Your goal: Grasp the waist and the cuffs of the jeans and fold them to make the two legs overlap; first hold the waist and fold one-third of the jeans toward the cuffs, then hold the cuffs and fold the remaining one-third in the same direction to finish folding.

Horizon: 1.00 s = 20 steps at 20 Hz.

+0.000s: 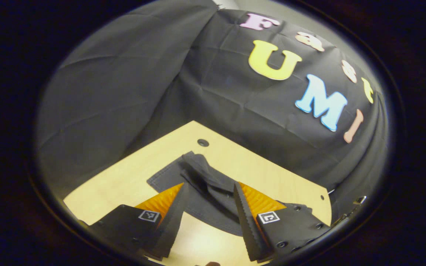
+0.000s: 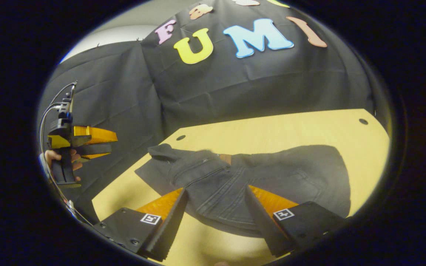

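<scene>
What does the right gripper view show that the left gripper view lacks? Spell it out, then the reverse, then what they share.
Right gripper view: the left gripper held up at the far left by a hand, cable trailing, and a wide stretch of the jeans. Left gripper view: the jeans end-on, bunched into a raised fold. Shared: the dark jeans on the wooden table, each gripper's own fingers open above the near edge, the right gripper included.

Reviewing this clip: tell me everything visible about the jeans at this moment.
The jeans are dark, near-black denim lying crumpled on the light wooden table, not yet neatly folded. Seams and stitching show, and a small brown patch near the waistband. One end bunches up near a table hole. Both grippers hover above with jaws open; neither touches the cloth.
</scene>
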Tool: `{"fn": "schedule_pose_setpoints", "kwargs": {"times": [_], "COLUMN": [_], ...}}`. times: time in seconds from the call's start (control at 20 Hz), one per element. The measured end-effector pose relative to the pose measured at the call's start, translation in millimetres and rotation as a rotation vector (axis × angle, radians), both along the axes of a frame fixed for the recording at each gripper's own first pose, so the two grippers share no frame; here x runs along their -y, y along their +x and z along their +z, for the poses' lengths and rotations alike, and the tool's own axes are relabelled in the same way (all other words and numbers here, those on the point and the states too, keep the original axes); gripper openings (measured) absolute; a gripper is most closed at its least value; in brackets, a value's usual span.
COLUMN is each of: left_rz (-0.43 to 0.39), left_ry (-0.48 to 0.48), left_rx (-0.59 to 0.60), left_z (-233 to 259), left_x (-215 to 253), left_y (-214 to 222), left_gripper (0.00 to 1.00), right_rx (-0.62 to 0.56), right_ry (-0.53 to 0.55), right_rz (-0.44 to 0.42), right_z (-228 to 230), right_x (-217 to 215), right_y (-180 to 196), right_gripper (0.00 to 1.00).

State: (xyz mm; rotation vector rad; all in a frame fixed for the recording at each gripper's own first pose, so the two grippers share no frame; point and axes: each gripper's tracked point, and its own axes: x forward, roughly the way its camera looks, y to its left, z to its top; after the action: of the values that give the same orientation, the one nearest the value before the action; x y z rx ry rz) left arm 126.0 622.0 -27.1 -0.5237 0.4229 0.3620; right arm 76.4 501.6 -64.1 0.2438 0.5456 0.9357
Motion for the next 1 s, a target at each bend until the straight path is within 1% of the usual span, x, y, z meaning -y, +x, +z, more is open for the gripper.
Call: {"fn": "schedule_pose_setpoints", "kwargs": {"times": [0.15, 0.3, 0.4, 0.45, 0.6, 0.7, 0.8, 0.9, 1.0], "left_rz": [0.089, 0.181, 0.237, 0.263, 0.341, 0.367, 0.381, 0.374, 0.365], "left_ry": [-0.186, -0.337, -0.434, -0.482, -0.604, -0.652, -0.667, -0.688, -0.707], "left_rx": [-0.023, -0.037, -0.030, -0.028, -0.034, -0.047, -0.065, -0.059, -0.036], "left_z": [-33, -66, -84, -95, -117, -136, -150, -154, -150], "left_x": [-27, -54, -74, -74, -94, -101, -106, -108, -110], "left_y": [2, 2, 1, 2, 2, 1, 5, 15, 24], "left_gripper": [0.82, 0.82, 0.82, 0.82, 0.82, 0.82, 0.82, 0.81, 0.81], "right_rx": [0.055, 0.087, 0.070, 0.060, 0.044, 0.032, 0.030, 0.050, 0.055], "right_ry": [-0.014, -0.016, -0.005, 0.005, 0.033, 0.047, 0.054, 0.055, 0.053], "right_rz": [0.007, -0.023, -0.053, -0.072, -0.133, -0.176, -0.236, -0.312, -0.358], "right_z": [16, 36, 49, 56, 74, 83, 90, 100, 105], "right_x": [20, 43, 55, 61, 73, 81, 93, 108, 119], "right_y": [2, 11, 19, 22, 33, 40, 49, 60, 67], "right_gripper": [0.94, 0.94, 0.94, 0.94, 0.94, 0.94, 0.94, 0.93, 0.94]}}
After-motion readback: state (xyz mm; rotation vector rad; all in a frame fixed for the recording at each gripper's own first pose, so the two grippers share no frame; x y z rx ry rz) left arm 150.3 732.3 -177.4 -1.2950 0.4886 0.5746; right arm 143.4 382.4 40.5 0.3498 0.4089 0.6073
